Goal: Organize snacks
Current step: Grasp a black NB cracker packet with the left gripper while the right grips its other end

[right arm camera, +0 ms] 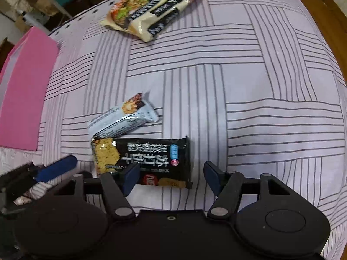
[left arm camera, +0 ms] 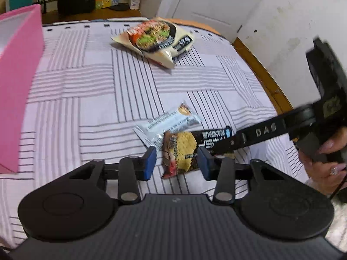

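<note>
Striped lilac bedding covers the bed on which everything lies, with a wooden floor and white wall off to the right. Nearest to both tools is the black cracker packet, flat on the sheet. The left gripper stands with its blue pads parted and the packet's left end lying between them, neither pad clearly pressing on it, so nothing is gripped as yet. The right gripper is likewise spread wide, its left pad over the packet's near edge and its right pad just past the packet's right end, holding nothing. The relation that matters is the packet's long axis: it runs left to right across the right gripper's view, roughly along the line between those two pads, which makes too long a span to pinch. From the left gripper the same packet runs away toward the right, so its narrow width sits across the opening. By my judgement the left gripper is the better placed to take it, and it is also on the side of the pink box, standing at the left edge of the bed. Just beyond the black packet, touching its far left corner, lies a pale blue snack bar wrapper, angled up to the right. Well beyond, near the far edge, sits a cream noodle packet.
</note>
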Action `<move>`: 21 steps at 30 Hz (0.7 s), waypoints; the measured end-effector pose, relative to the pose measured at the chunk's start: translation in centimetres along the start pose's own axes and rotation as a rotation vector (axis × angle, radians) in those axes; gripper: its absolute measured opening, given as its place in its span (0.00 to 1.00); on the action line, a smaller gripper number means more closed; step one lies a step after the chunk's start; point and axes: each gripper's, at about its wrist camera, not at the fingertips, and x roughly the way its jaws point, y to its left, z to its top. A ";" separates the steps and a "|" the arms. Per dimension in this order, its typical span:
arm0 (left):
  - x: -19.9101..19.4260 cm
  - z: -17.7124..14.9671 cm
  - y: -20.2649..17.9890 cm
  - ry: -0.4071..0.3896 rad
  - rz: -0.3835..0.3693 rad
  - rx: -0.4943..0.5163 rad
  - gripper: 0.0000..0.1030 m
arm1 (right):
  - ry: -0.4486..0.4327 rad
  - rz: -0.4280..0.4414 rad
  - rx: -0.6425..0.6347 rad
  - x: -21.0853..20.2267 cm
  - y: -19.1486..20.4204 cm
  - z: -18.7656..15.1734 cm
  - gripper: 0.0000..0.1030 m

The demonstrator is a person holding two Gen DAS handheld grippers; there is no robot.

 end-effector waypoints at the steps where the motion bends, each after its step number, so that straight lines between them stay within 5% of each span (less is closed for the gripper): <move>1: 0.5 -0.3 0.0 0.002 0.002 0.006 0.36 | 0.008 0.002 0.014 0.1 -0.2 0.1 0.69; 12: 3.8 -2.0 0.5 -0.012 -0.021 -0.020 0.31 | 0.051 0.027 0.014 1.8 -0.1 0.4 0.76; 16: 4.3 -2.4 1.0 -0.008 -0.068 -0.067 0.27 | 0.049 0.060 0.009 1.5 0.0 0.2 0.60; 21: 3.9 -2.5 0.8 -0.002 -0.056 -0.050 0.27 | 0.019 0.060 -0.020 0.9 0.6 -0.2 0.57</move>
